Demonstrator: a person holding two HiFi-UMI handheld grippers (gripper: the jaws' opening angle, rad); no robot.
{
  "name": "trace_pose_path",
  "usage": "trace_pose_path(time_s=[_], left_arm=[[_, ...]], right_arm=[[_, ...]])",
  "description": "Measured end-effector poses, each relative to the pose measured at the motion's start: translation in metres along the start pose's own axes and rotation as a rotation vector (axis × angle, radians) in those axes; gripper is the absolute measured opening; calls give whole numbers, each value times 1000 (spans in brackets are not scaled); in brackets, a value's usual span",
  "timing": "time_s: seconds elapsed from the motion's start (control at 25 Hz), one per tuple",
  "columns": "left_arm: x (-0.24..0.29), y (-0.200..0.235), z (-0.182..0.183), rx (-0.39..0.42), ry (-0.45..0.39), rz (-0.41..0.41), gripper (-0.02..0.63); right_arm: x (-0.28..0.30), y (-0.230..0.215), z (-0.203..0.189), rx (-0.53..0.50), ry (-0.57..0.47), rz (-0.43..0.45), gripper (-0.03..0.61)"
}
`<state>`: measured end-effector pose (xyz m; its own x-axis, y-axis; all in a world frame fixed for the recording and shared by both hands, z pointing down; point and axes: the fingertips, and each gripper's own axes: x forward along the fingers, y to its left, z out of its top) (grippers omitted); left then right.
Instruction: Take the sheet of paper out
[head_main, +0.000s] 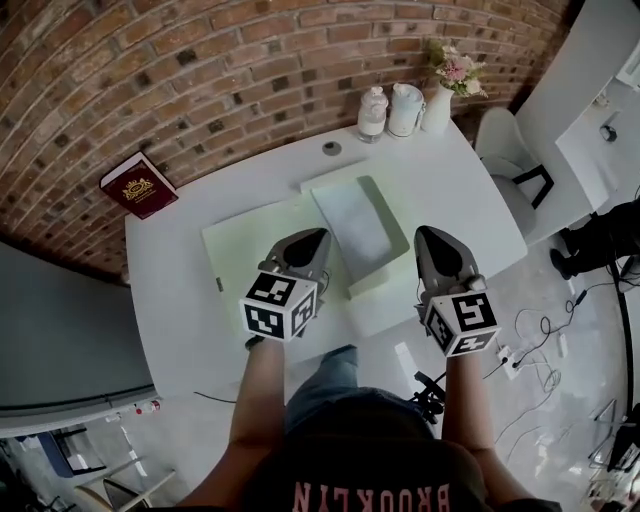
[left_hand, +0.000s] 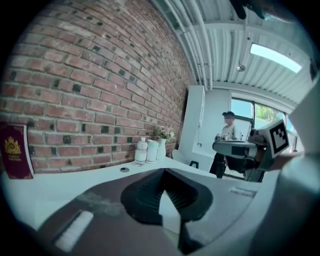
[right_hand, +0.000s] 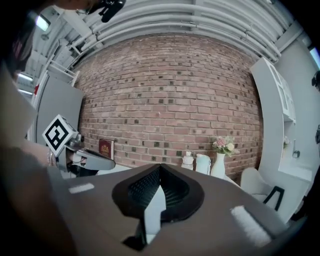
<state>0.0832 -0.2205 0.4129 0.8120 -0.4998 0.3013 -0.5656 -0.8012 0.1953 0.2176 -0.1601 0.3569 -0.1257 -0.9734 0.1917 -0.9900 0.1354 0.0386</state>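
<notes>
A pale sheet of paper (head_main: 352, 226) lies in an open light-green folder (head_main: 250, 255) in the middle of the white table (head_main: 180, 300). In the head view my left gripper (head_main: 311, 240) hangs over the folder's left half, just left of the sheet. My right gripper (head_main: 431, 236) hangs to the right of the folder's raised flap. Both point toward the brick wall with jaws shut and nothing between them. The left gripper view (left_hand: 162, 171) and the right gripper view (right_hand: 160, 167) show the dark pads meeting at the tips. Neither touches the paper.
A red book (head_main: 139, 184) leans on the brick wall at the table's far left. A bottle (head_main: 372, 112), a white jug (head_main: 405, 108) and a vase of flowers (head_main: 447, 82) stand at the far edge. A white chair (head_main: 508, 165) is at the right. A person (left_hand: 227, 134) stands beyond.
</notes>
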Motion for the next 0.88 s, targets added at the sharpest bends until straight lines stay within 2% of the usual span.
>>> trace_pose_path(time_s=[0.08,0.4,0.68,0.88], left_arm=[[10,13,-6,-61,8,10,1],[28,43,-36,-153,83,89,0],[29,65,-47,-209,79,205,0],[33,73,-58,-255,95,266,0]], right_arm=[[17,-14,-8,36,28,-26,3],[52,-32,-36,37,122,-34,2],[75,-38,-41,91,118,21,0],[98,-45,-46,49,154,85,0]])
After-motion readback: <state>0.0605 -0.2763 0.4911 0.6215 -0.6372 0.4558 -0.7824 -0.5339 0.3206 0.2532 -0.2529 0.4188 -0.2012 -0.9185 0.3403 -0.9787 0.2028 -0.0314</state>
